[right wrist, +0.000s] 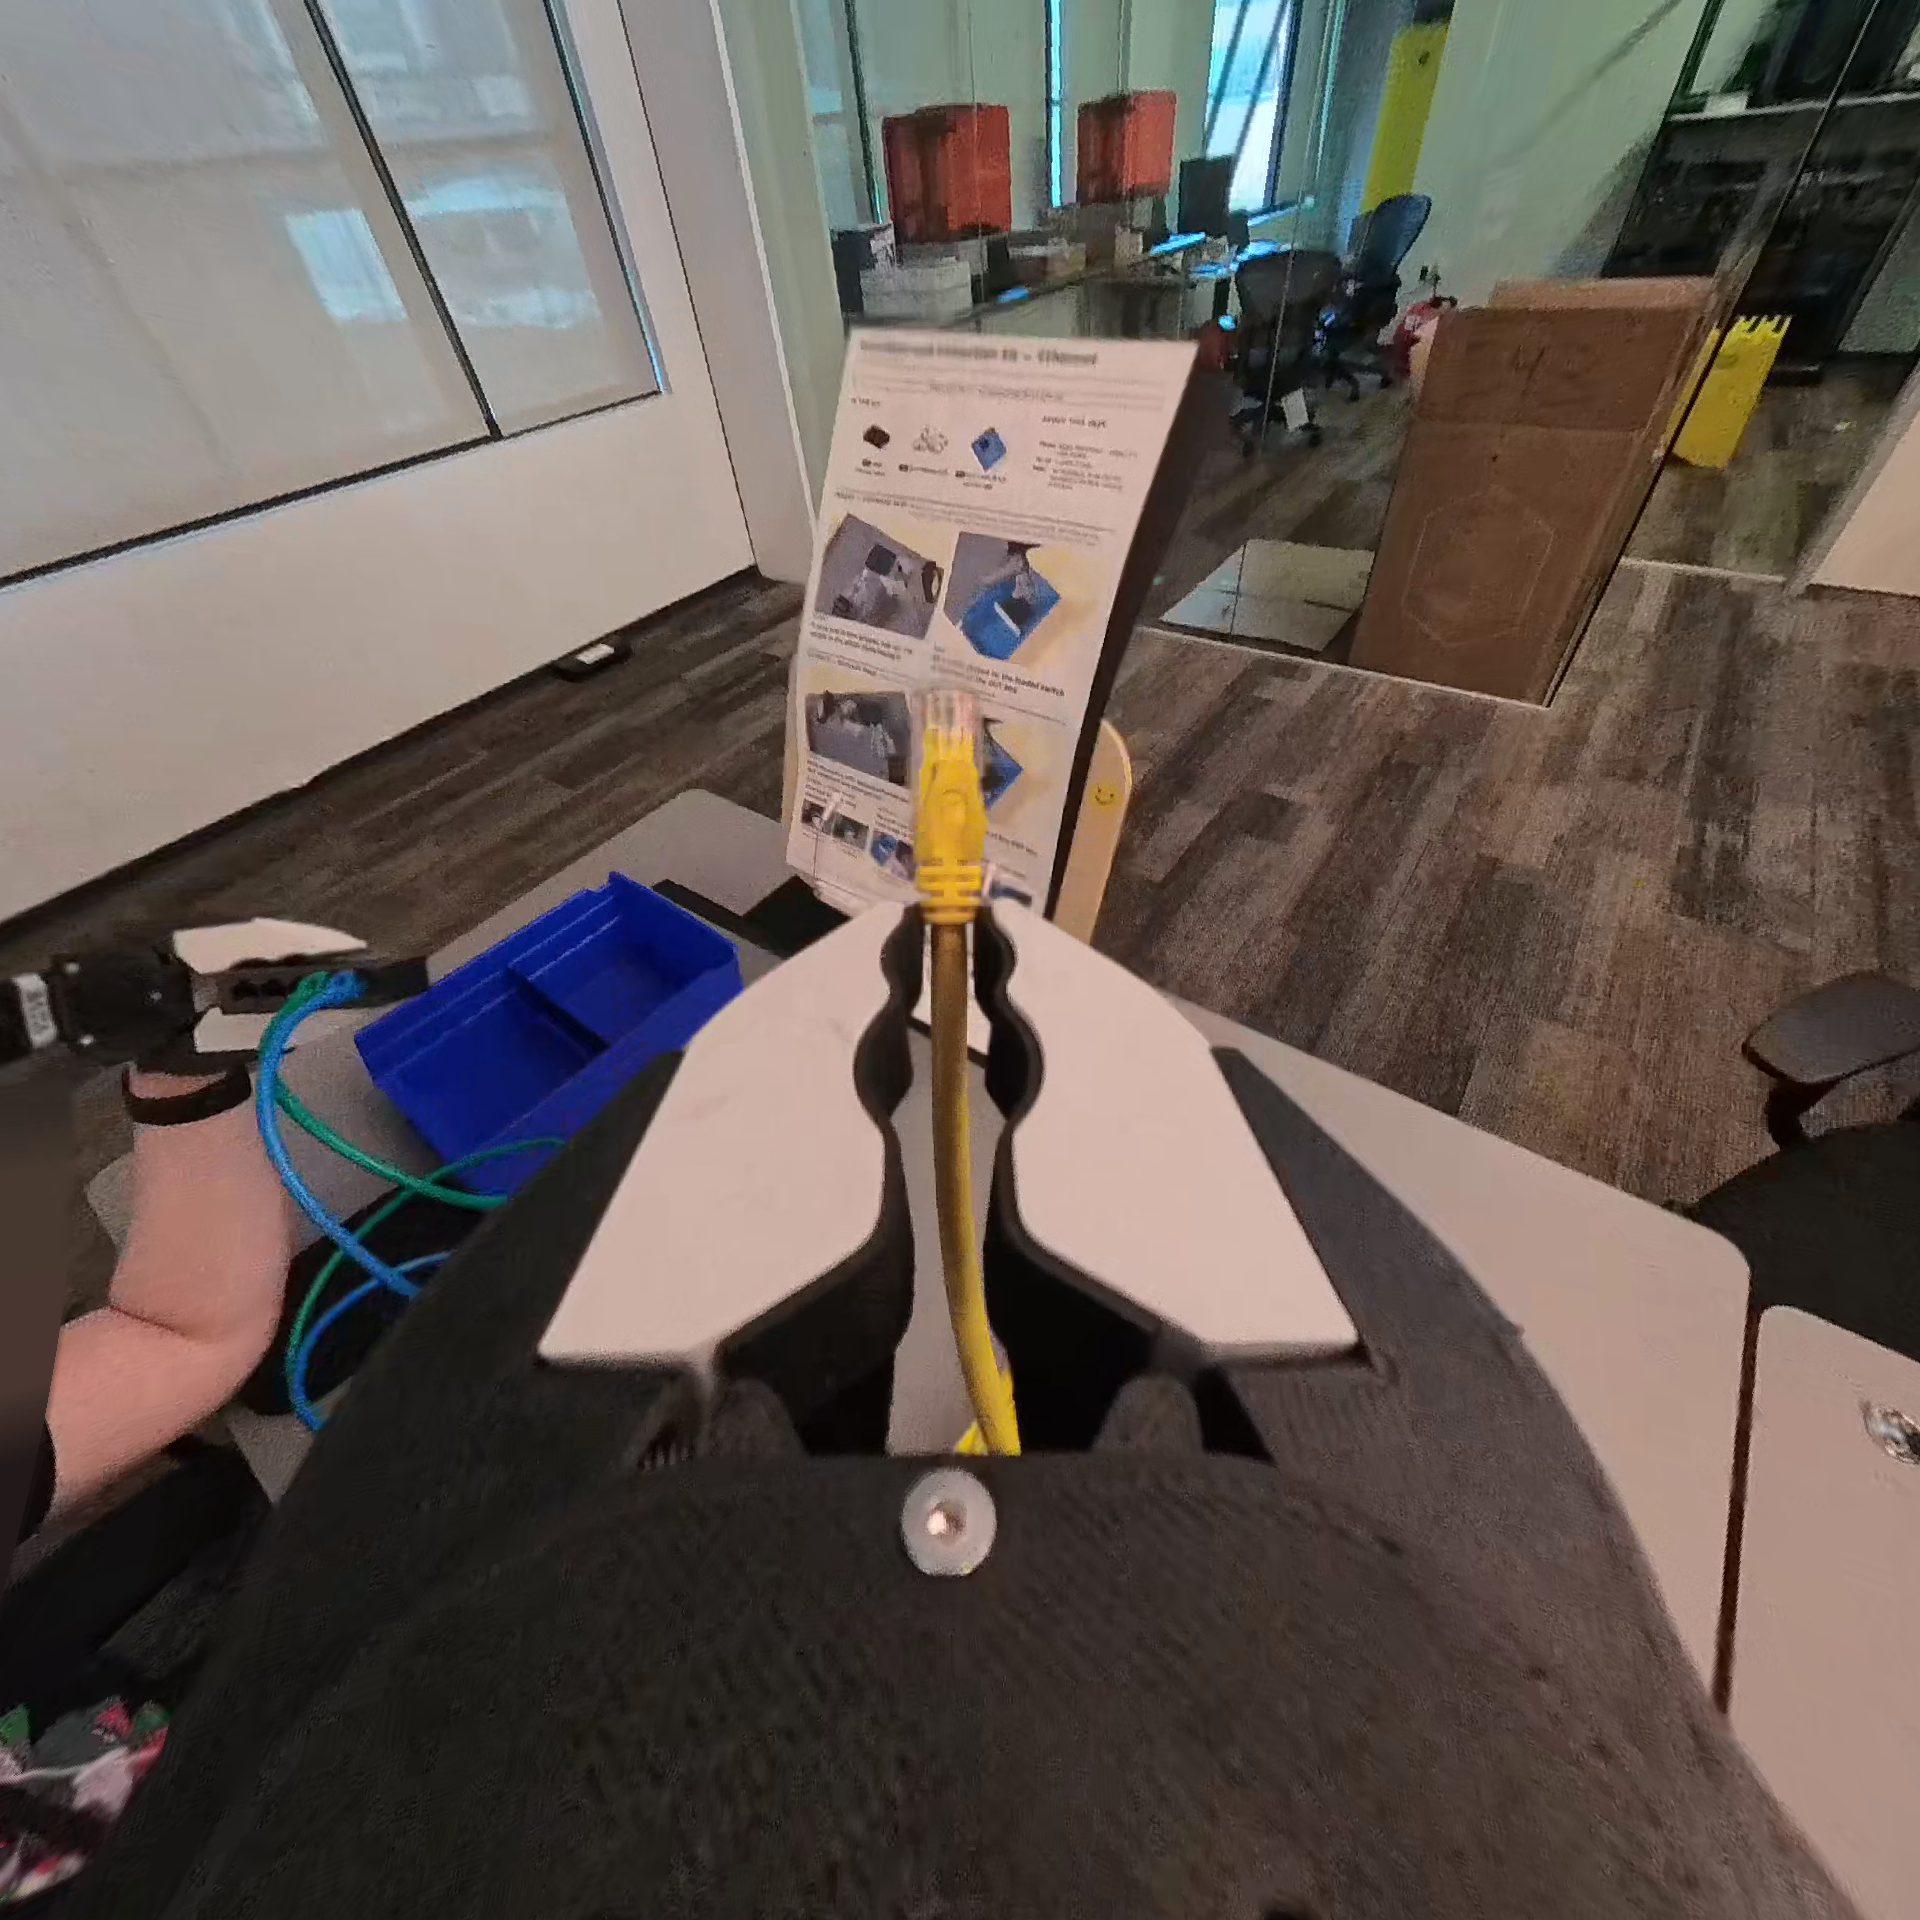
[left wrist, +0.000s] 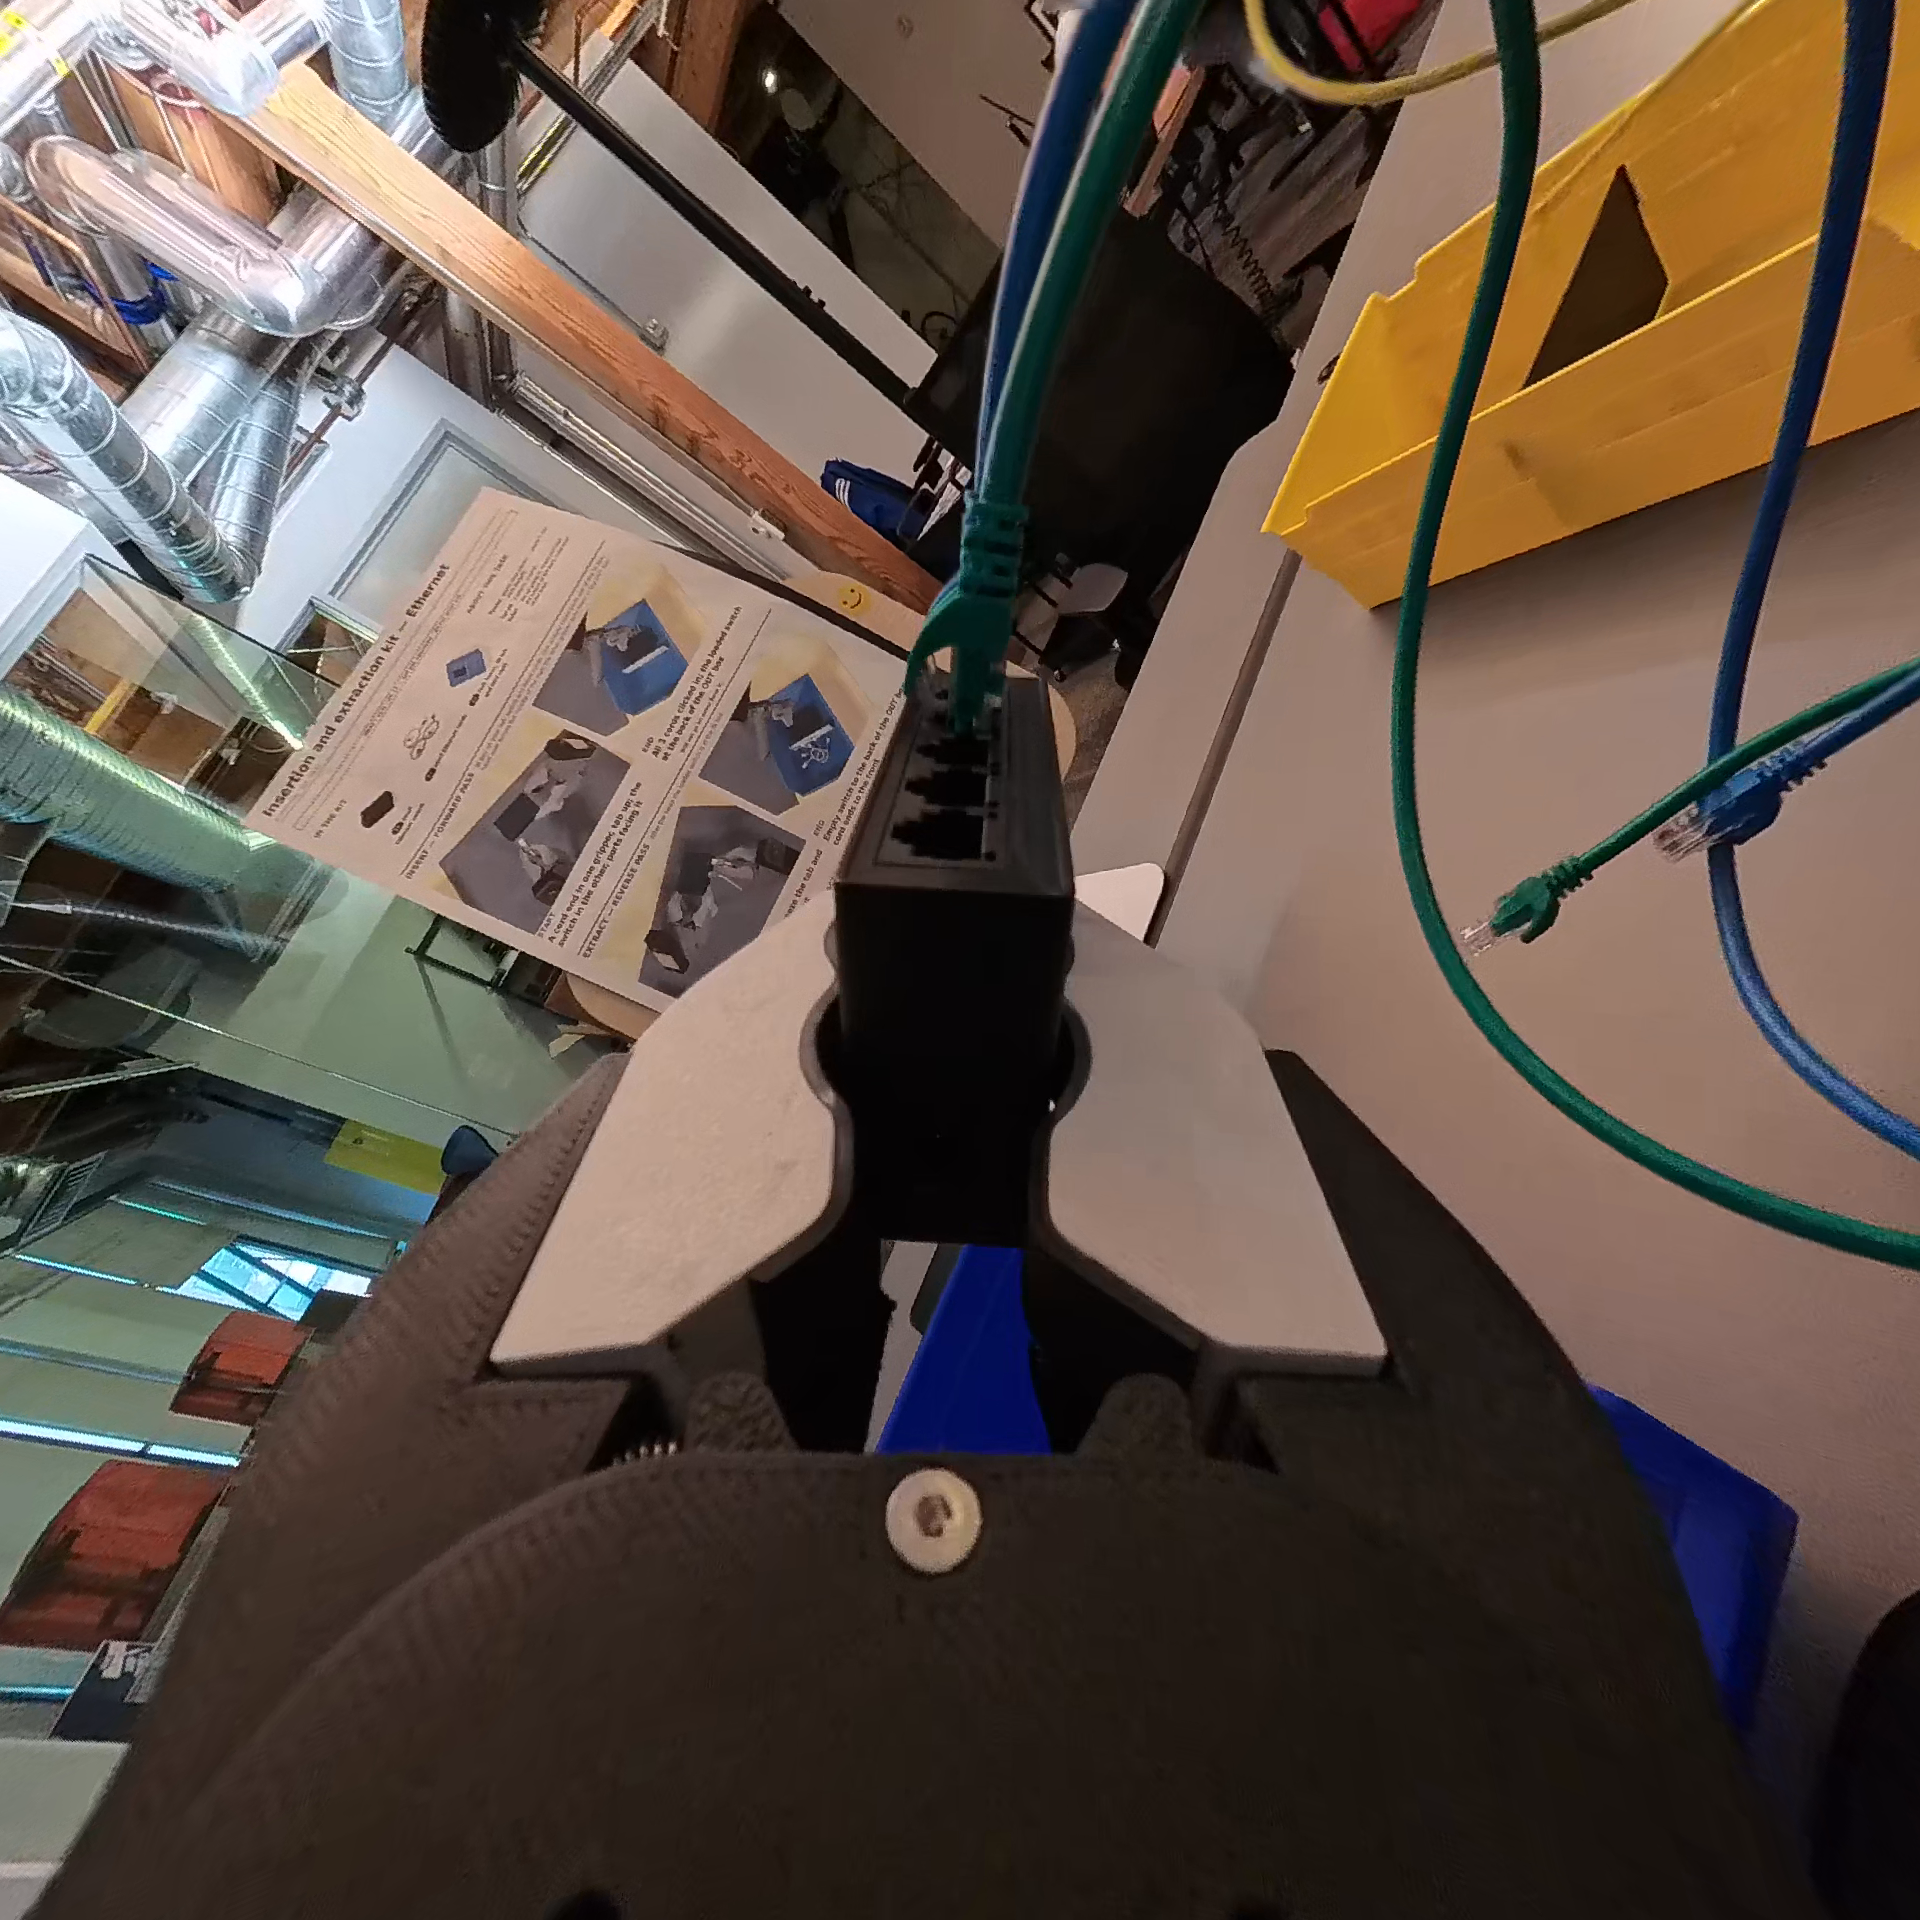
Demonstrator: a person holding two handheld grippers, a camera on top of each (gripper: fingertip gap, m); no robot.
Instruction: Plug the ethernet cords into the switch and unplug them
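My left gripper (left wrist: 951, 961) is shut on the black switch (left wrist: 956, 831), held with its row of ports facing the camera. A green ethernet cord (left wrist: 977, 644) is plugged into the far port. A blue cord (left wrist: 1023, 291) runs down behind it; its end is hidden. The near ports are empty. The loose green plug (left wrist: 1522, 909) and blue plug (left wrist: 1730, 816) hang free at the right. My right gripper (right wrist: 948, 925) is shut on the yellow cord (right wrist: 951, 1091), whose plug (right wrist: 945, 779) sticks out past the fingertips. The left gripper with the switch (right wrist: 301, 982) shows far left in the right wrist view.
A blue bin (right wrist: 551, 1018) sits on the grey table (right wrist: 1507, 1247) between the grippers. A yellow bin (left wrist: 1621, 395) stands at the table's far side. An instruction sheet (right wrist: 987, 582) stands upright beyond the table. A person's arm (right wrist: 156, 1299) is at the left. Tip to tip, the grippers are about 50 cm apart.
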